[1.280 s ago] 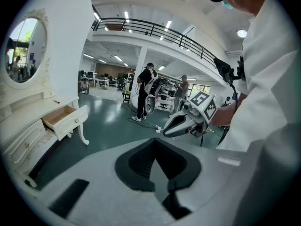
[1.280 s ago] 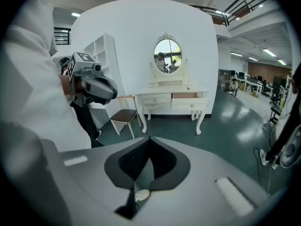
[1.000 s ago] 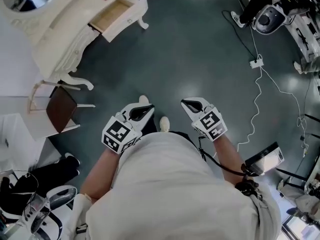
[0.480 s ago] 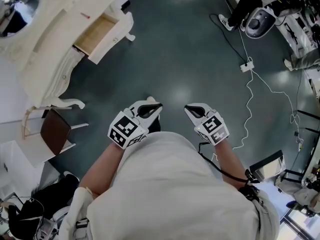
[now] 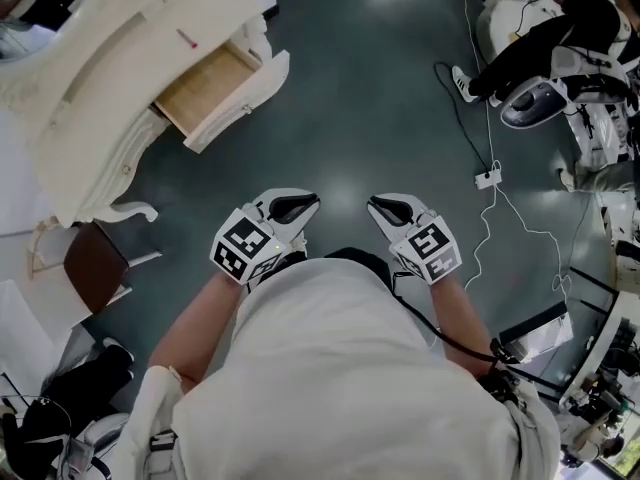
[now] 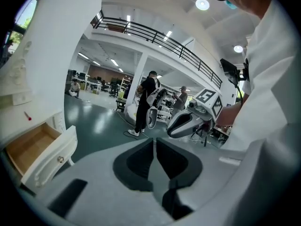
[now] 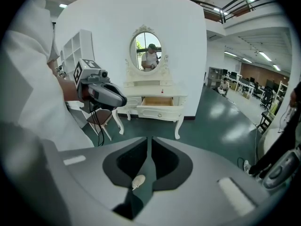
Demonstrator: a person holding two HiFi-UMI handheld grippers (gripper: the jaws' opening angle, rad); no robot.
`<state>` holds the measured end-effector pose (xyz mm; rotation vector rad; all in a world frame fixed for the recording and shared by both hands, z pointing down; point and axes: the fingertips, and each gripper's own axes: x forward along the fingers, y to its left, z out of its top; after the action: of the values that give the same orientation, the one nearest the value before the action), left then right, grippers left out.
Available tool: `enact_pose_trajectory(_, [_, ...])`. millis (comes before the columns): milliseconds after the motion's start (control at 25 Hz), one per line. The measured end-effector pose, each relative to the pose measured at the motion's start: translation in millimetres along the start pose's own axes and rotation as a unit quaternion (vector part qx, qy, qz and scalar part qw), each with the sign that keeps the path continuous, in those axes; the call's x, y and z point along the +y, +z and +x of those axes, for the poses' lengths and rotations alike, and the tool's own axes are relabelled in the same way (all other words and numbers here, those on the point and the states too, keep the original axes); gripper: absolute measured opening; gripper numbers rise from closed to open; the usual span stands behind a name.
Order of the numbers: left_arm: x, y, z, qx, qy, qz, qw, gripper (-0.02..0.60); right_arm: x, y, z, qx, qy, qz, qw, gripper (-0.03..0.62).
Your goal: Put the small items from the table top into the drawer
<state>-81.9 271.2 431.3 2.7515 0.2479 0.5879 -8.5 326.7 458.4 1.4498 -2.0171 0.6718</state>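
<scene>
The cream dressing table (image 5: 90,98) stands at the upper left of the head view, its wooden drawer (image 5: 215,88) pulled open. A small red item (image 5: 187,38) lies on the table top above the drawer and also shows in the left gripper view as the red item (image 6: 29,118). Both grippers hang in front of the person's body over the floor, well away from the table. The left gripper (image 5: 298,206) is shut and empty. The right gripper (image 5: 383,208) is shut and empty too. The right gripper view faces the table (image 7: 153,98) and its open drawer (image 7: 157,101).
A brown-seated chair (image 5: 95,263) stands beside the table. A power strip with a white cable (image 5: 487,178) lies on the dark green floor to the right. People and equipment (image 5: 545,78) stand at the upper right. An oval mirror (image 7: 146,48) tops the table.
The head view has shifted, so the table and open drawer sit a little lower and more to the right in frame. Both grippers stay shut in front of the body.
</scene>
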Motion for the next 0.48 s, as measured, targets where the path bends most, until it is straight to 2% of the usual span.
enact_pose_trajectory(280, [73, 21, 8, -0.015, 0.069, -0.029, 0.9971, 0.023, -50, 45, 47, -0.001, 0.04, -0.023, 0.999, 0.003])
enact_pose_trajectory(480, [139, 38, 14, -0.027, 0.143, -0.054, 0.9878, 0.025, -102, 77, 91, -0.004, 0.091, -0.064, 0.994, 0.002])
